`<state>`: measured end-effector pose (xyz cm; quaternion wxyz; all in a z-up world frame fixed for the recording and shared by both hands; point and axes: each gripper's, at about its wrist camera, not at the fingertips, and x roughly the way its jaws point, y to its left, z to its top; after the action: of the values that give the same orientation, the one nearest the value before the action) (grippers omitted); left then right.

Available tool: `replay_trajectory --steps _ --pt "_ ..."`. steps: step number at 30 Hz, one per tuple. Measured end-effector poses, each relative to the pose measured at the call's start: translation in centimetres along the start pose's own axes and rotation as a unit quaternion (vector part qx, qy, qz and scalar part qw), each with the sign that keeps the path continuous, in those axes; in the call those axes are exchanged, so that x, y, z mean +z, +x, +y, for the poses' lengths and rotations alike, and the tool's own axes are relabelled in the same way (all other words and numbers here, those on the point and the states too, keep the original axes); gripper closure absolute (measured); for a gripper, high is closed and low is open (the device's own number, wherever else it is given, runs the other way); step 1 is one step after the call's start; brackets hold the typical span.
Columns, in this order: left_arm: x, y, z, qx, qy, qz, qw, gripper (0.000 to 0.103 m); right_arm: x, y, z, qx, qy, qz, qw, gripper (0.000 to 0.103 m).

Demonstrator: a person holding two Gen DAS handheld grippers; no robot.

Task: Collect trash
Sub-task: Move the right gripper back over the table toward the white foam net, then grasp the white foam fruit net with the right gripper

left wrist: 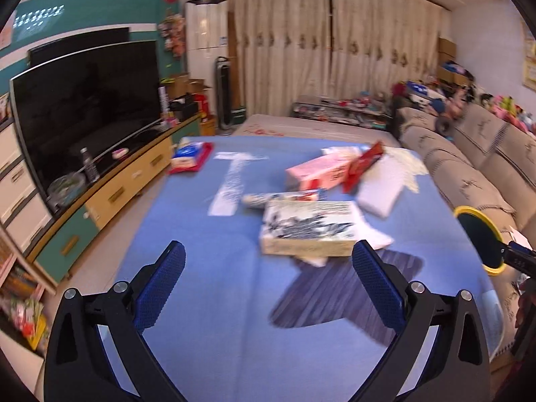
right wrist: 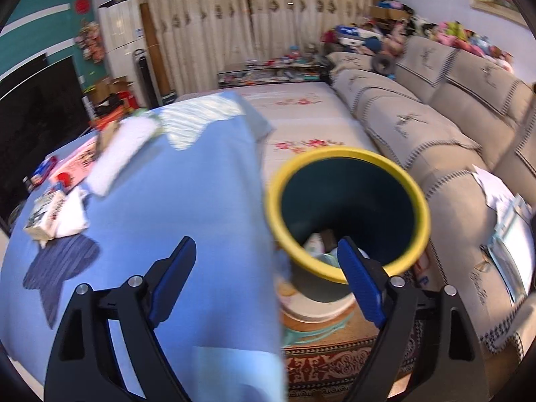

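Both grippers are wide apart and hold nothing. Your left gripper [left wrist: 268,268] faces the trash on the blue cloth [left wrist: 207,284]: a printed box [left wrist: 308,231], a pink box [left wrist: 318,171]. Your right gripper [right wrist: 268,268] hangs by the yellow-rimmed bin [right wrist: 348,214] (some trash is already inside, too blurry to name).

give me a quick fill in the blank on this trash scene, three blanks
1. The bin has a ____ rim.
2. The boxes lie on a ____ cloth.
3. Both hand-held grippers, left and right, are ____ and hold nothing.

Missing words: yellow; blue; open
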<state>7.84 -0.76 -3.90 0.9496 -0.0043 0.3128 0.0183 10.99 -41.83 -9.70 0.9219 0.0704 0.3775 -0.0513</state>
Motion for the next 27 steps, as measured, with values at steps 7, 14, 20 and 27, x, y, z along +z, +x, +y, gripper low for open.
replay_trajectory --steps 7,14,20,27 --pt "-0.6 0.0 2.8 0.02 -0.008 -0.002 0.9998 0.005 2.8 2.0 9.3 0.063 -0.048 0.001 0.997 0.022" --pt "-1.3 0.2 4.3 0.003 -0.017 0.004 0.9998 0.005 7.0 6.3 15.7 0.083 -0.049 0.016 0.995 0.022" --pt "-1.9 1.0 4.9 -0.004 -0.021 0.013 0.9997 0.005 8.6 10.9 17.8 0.056 -0.042 0.052 0.996 0.022" --pt "-2.1 1.9 4.9 -0.01 -0.024 0.022 0.9994 0.005 8.4 13.8 18.7 0.048 -0.024 0.076 0.996 0.027"
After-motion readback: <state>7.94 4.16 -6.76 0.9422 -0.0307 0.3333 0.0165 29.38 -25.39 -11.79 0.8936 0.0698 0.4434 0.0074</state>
